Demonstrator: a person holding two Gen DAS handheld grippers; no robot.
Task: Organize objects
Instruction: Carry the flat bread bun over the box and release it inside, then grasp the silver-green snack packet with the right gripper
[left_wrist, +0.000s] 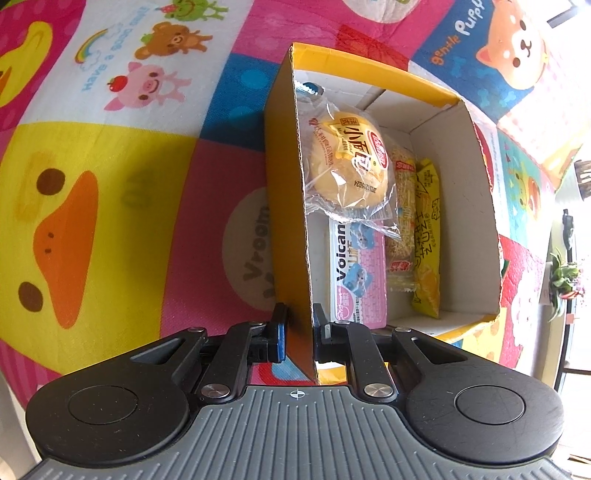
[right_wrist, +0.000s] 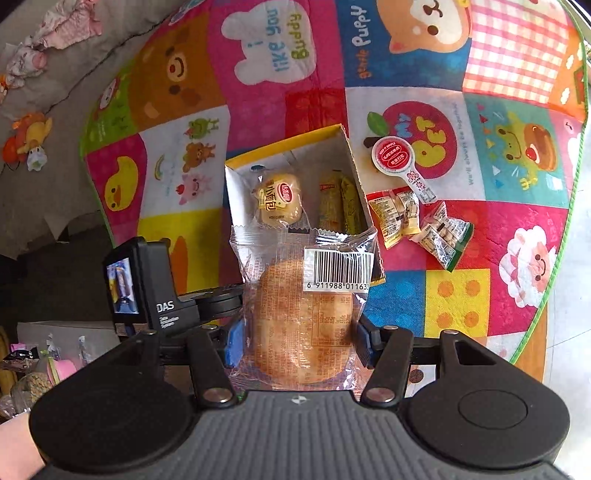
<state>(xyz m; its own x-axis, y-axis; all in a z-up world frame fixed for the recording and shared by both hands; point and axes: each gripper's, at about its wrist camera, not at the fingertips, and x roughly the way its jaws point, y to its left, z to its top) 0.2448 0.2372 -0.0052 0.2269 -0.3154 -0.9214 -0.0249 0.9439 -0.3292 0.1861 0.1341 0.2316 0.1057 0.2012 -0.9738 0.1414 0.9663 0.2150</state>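
Observation:
A yellow cardboard box (left_wrist: 284, 206) (right_wrist: 351, 147) stands open on the bright cartoon mat. Inside it lie a wrapped bun (left_wrist: 347, 162) (right_wrist: 279, 201), a pink-and-white Volcano pack (left_wrist: 360, 280), an orange snack bar (left_wrist: 402, 218) and a yellow snack pack (left_wrist: 428, 240) (right_wrist: 349, 206). My left gripper (left_wrist: 299, 326) is shut on the box's near wall, one pad on each side of it. My right gripper (right_wrist: 297, 341) is shut on a clear-wrapped round cake (right_wrist: 301, 321) with a barcode label, held above the box's near end.
On the mat right of the box lie a red round-headed paddle pack (right_wrist: 393, 157) and several small wrapped snacks (right_wrist: 395, 216) (right_wrist: 443, 236). The left gripper's body (right_wrist: 147, 291) shows at left in the right wrist view. Grey bedding with toys (right_wrist: 29, 142) borders the mat.

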